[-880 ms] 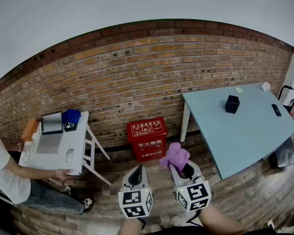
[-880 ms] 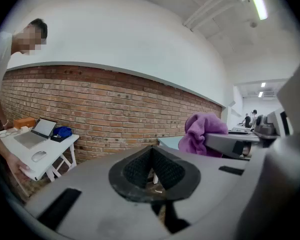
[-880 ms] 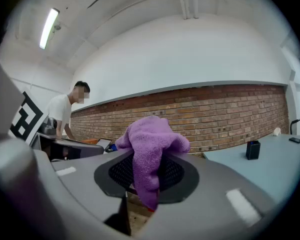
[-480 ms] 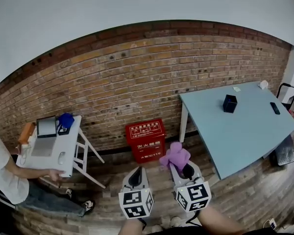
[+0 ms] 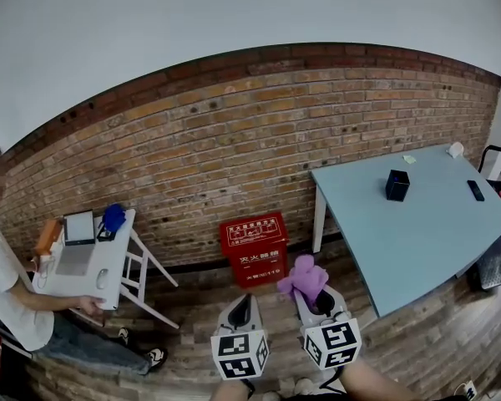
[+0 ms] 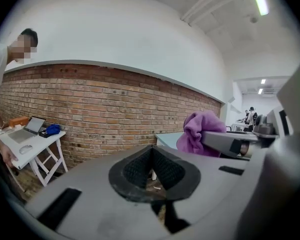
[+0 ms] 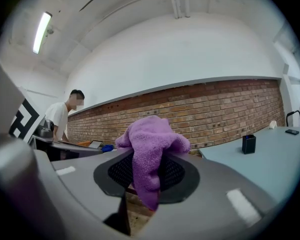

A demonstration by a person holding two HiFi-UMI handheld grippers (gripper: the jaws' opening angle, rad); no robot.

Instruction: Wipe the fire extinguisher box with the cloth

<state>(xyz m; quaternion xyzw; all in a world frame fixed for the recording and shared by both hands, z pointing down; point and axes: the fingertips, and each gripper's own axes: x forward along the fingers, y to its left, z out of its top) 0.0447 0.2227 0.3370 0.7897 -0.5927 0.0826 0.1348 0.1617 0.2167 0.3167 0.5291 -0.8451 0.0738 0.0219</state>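
My right gripper [image 7: 149, 170] is clamped tight on the purple cloth [image 7: 150, 144]. My left gripper [image 6: 152, 165] is closed on nothing. The red fire extinguisher box [image 5: 253, 245] stands ahead at the floor's [image 5: 192, 295] edge against the brick wall [image 5: 234, 140] — apart from both. Judging by that, the cloth is fetched — wiping is all left, 0 strokes made.

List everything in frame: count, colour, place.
fire extinguisher box: 1, red, floor against brick wall
cloth: 1, purple, in right gripper's jaws
table: 1, light blue, right side
small box: 1, black, on blue table
flat device: 1, black, blue table's far edge
folding table: 1, white, left
laptop: 1, grey, on white table
blue item: 1, behind laptop
person: 1, white shirt, at white table
left gripper: 1, grey, jaws together, empty
right gripper: 1, grey, jaws shut on cloth
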